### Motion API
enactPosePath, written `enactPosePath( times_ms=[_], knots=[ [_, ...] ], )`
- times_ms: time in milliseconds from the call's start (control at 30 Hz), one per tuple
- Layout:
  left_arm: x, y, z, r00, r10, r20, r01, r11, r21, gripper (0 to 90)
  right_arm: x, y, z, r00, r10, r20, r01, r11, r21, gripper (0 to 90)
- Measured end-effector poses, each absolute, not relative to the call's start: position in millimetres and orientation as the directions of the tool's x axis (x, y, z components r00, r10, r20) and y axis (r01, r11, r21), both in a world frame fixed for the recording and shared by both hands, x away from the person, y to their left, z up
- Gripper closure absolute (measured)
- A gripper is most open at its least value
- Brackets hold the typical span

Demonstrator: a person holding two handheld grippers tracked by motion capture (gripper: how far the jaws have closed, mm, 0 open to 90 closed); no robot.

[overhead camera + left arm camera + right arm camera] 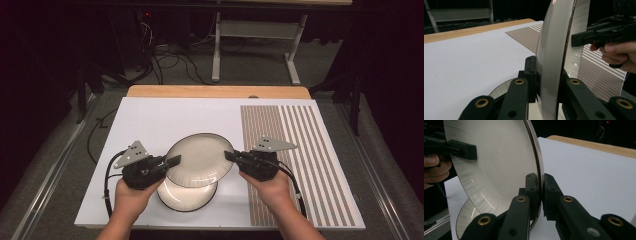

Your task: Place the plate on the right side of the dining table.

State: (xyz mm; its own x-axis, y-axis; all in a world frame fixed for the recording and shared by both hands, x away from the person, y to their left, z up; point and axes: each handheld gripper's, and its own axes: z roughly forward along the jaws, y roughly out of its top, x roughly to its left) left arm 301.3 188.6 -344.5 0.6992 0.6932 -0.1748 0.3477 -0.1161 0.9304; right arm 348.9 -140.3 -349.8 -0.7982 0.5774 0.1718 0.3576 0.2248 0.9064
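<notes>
A cream plate with a dark rim [200, 160] hangs tilted above the white board, held at opposite edges. On its left rim my left gripper [174, 161] is shut; in the left gripper view the plate [551, 50] stands edge-on between that gripper [549, 75] and its pads [531, 72]. The right gripper [230, 156] is shut on the right rim, and in the right gripper view it [540, 192] pinches the plate [499, 165] at the edge. A second plate [187, 197] lies flat on the board just below, partly hidden.
The white board [150, 120] carries a brown striped panel [295, 150] on its right side. A wooden table edge [215, 91] runs along the back. Beyond it are cables and a metal table frame [255, 45] on the floor.
</notes>
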Motion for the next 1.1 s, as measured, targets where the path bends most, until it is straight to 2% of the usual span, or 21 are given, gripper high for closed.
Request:
enactPosePath(
  times_ms=[1100],
  knots=[
    [342, 68, -343, 0.782, 0.599, -0.173, 0.362, -0.209, 0.909, 79.5, 337, -260, -352, -0.676, 0.717, 0.167, 0.388, 0.154, 0.909, 85.7]
  ],
)
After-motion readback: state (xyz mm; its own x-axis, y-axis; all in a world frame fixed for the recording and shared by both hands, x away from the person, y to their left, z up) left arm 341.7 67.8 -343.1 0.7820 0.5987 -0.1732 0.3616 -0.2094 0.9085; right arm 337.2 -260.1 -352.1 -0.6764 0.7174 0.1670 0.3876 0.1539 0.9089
